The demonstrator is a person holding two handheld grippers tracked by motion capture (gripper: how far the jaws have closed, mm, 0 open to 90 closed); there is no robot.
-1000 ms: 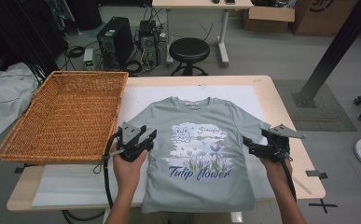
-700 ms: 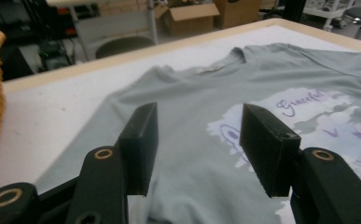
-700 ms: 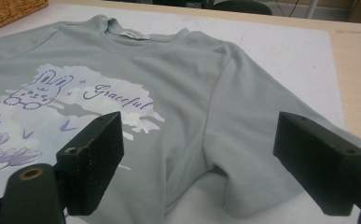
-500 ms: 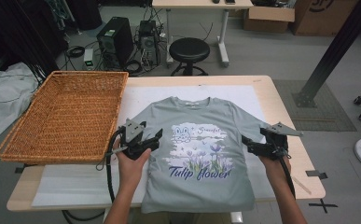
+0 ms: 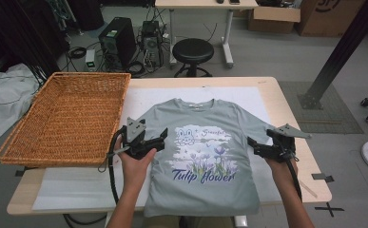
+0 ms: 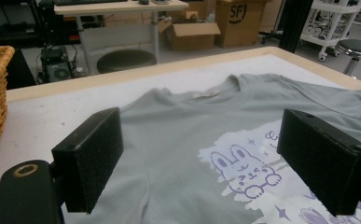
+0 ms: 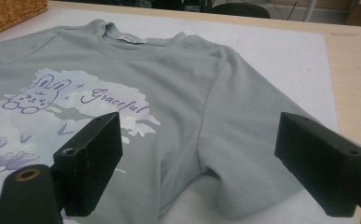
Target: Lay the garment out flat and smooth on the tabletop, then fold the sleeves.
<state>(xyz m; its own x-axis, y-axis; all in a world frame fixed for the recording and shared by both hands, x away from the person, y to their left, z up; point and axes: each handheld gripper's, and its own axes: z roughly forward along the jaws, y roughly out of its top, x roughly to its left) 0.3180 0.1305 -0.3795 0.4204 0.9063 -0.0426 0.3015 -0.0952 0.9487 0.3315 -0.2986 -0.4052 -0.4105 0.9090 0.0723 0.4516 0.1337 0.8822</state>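
Note:
A grey-green T-shirt (image 5: 200,156) printed with a rabbit, tulips and "Tulip flower" lies flat, front up, on the white mat. My left gripper (image 5: 159,138) hovers at the shirt's left edge near the sleeve. Its jaws have just been opening and stand wide with nothing between them. In the left gripper view the gripper (image 6: 206,158) looks across the T-shirt (image 6: 183,121) toward the collar. My right gripper (image 5: 254,145) sits open at the shirt's right sleeve. In the right gripper view the gripper (image 7: 208,161) frames the sleeve of the T-shirt (image 7: 178,74) without touching it.
A large wicker basket (image 5: 67,114) stands on the table's left end, close to my left hand. The white mat (image 5: 238,92) covers most of the wooden table (image 5: 286,104). A black stool (image 5: 192,50) and computer cases (image 5: 117,42) stand on the floor behind.
The left gripper's jaws stand wider apart than a second ago, with nothing between them. Both hands have hardly moved, and the shirt lies as before.

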